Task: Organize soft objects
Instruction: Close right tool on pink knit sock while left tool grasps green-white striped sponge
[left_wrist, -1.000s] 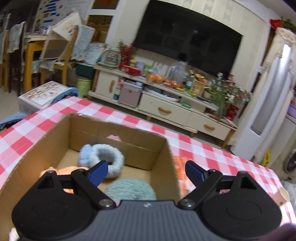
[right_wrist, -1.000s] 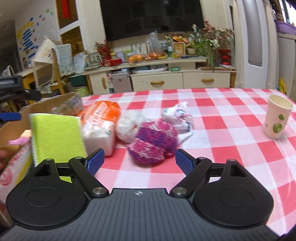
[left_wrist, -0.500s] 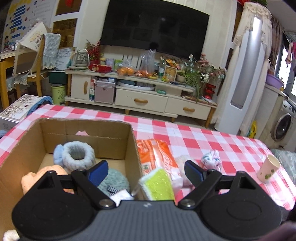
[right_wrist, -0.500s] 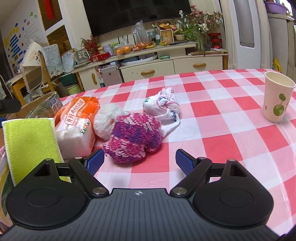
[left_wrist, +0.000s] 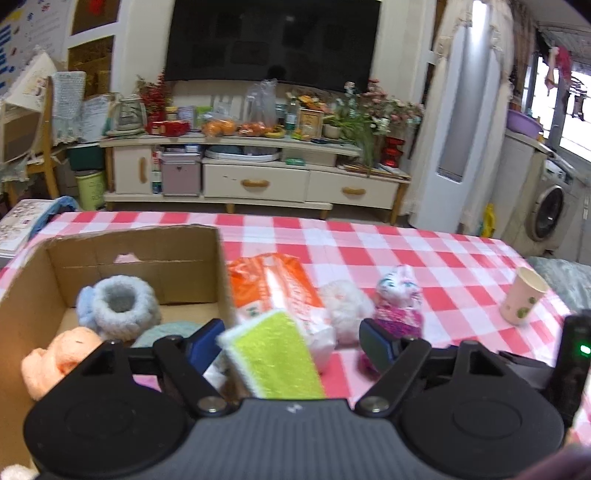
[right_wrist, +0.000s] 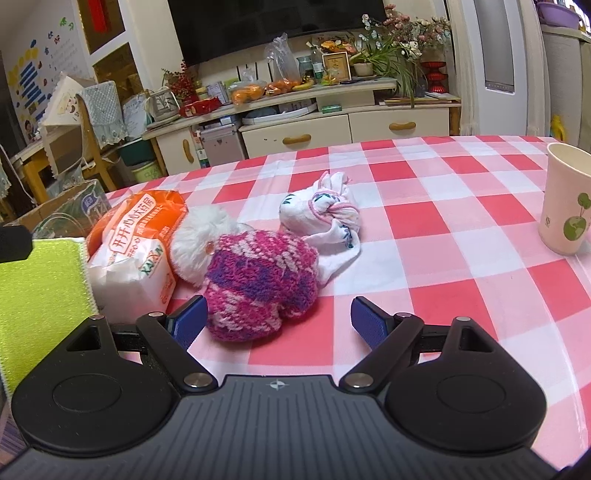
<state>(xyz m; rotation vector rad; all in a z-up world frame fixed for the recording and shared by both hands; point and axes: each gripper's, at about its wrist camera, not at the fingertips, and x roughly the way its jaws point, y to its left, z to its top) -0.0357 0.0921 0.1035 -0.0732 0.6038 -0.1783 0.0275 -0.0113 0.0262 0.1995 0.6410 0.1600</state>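
Left gripper (left_wrist: 286, 341): jaws closing, green sponge (left_wrist: 271, 356) between, untouched, beside cardboard box (left_wrist: 129, 251). Right gripper (right_wrist: 277, 319): spread; pink knitted ball (right_wrist: 260, 282) between its fingers, on checked tablecloth (right_wrist: 461, 258).

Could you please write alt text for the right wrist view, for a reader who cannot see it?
The right gripper hovers open just short of a pink-and-purple knitted item on a red-checked tablecloth. Behind it lie a white fluffy ball, a knotted white cloth and an orange tissue pack; a green sponge is at left, a paper cup at right.
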